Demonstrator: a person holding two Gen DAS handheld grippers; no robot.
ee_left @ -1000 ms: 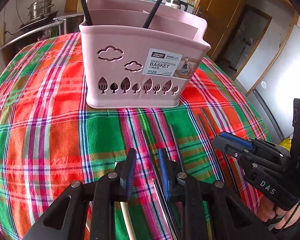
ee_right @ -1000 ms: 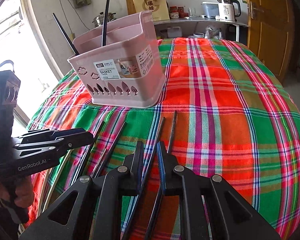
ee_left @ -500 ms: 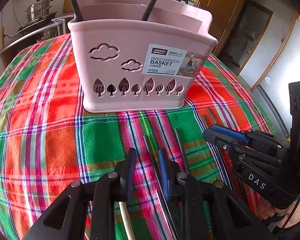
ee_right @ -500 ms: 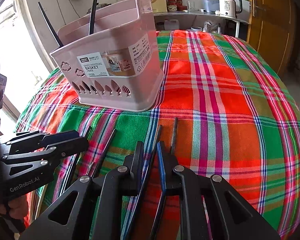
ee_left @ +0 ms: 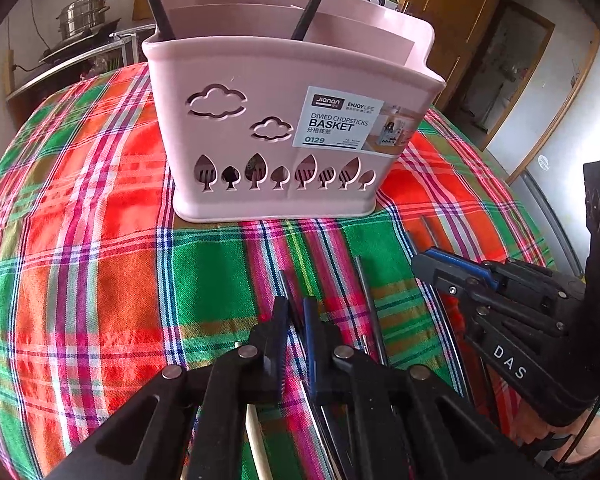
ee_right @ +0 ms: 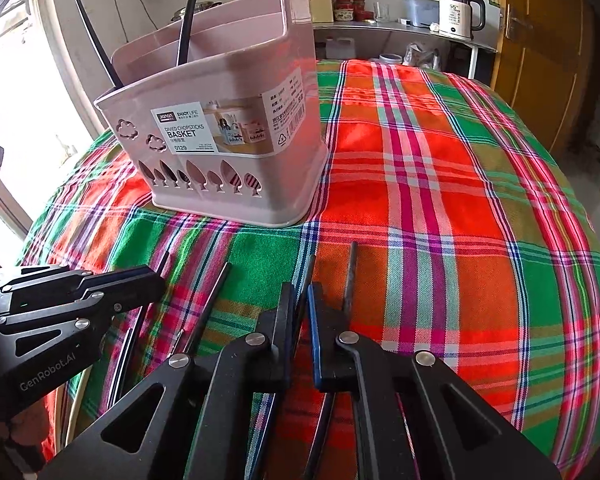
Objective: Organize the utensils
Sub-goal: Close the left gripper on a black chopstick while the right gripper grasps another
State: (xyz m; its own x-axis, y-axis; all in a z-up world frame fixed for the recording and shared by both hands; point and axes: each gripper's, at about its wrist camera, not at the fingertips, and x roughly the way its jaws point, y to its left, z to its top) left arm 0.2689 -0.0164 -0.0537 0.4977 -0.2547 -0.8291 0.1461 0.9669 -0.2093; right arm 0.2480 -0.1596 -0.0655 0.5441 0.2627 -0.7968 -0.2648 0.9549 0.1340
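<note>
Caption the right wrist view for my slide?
Right gripper closing on a dark chopstick before the pink basket.

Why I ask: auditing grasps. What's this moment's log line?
left claw: just closed, gripping grey chopstick | right claw: just closed, gripping dark chopstick

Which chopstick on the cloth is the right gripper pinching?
The dark chopstick squeezed between the right gripper fingers, whose jaws have just been closing. The chopstick to its right and the one to its left lie free on the cloth.
</note>
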